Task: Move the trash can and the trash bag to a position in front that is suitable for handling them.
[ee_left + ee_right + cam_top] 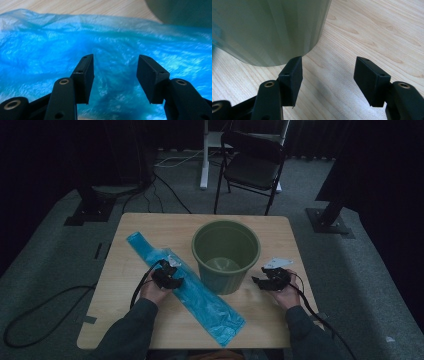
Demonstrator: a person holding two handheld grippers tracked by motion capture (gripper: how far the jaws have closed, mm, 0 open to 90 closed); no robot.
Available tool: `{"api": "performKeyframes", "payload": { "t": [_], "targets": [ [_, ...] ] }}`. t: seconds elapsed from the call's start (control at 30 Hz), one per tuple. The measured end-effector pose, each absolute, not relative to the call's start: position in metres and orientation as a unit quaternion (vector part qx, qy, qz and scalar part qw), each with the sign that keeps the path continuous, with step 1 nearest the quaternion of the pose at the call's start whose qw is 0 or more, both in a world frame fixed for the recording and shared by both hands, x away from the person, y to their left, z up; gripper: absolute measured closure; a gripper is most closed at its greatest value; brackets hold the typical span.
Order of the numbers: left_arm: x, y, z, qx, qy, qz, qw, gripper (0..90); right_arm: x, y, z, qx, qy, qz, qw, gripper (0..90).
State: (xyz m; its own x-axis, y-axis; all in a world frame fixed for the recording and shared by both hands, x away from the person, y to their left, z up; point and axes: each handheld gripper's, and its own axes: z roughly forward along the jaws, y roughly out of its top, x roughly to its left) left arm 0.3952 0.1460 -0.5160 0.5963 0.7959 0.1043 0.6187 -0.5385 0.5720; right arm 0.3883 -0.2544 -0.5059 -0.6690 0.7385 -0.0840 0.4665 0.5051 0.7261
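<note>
The left gripper (pixel 115 75) hovers right over the blue plastic bag (pixel 105 50), its jaws spread wide with nothing pinched between them; in its own view the crinkled film runs under and beyond both pads, close but not clamped. From the high view the left gripper (pixel 167 279) sits over the middle stretch of the blue plastic bag (pixel 200 295), which lies flat on the wooden table (pixel 125 320). The bag's long axis runs diagonally, from its narrow far end at the left toward the wide near end by the table's front edge, passing just beside the base of the green bin (pixel 226 255). The left hand is clearly the nearer one to the bag, so a pinch would probably fall to it, straight down onto the film. The right gripper (pixel 269 281) is on the other side of the bin, jaws also wide apart and empty; its own view shows the right gripper (pixel 328 77) just beside the green bin (pixel 269 30) wall, over bare wood.
</note>
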Motion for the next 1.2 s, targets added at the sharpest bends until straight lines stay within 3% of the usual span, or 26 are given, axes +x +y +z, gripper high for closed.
{"api": "performKeyframes", "payload": {
  "t": [0.47,0.7,0.93,1.2],
  "targets": [
    [0.414,0.173,-0.521,0.841,0.45,0.2,0.224,49.7,0.39,-0.253,-0.506,0.356,0.846,0.346,0.195,39.5],
    [0.445,0.195,-0.52,0.822,0.485,0.219,0.203,49.3,0.392,-0.249,-0.506,0.353,0.849,0.342,0.192,39.3],
    [0.47,0.191,-0.518,0.814,0.501,0.224,0.188,49.4,0.398,-0.245,-0.499,0.351,0.847,0.351,0.192,39.2],
    [0.456,0.162,-0.499,0.804,0.48,0.19,0.296,49.3,0.415,-0.242,-0.488,0.367,0.836,0.357,0.197,40.0]
  ]
}}
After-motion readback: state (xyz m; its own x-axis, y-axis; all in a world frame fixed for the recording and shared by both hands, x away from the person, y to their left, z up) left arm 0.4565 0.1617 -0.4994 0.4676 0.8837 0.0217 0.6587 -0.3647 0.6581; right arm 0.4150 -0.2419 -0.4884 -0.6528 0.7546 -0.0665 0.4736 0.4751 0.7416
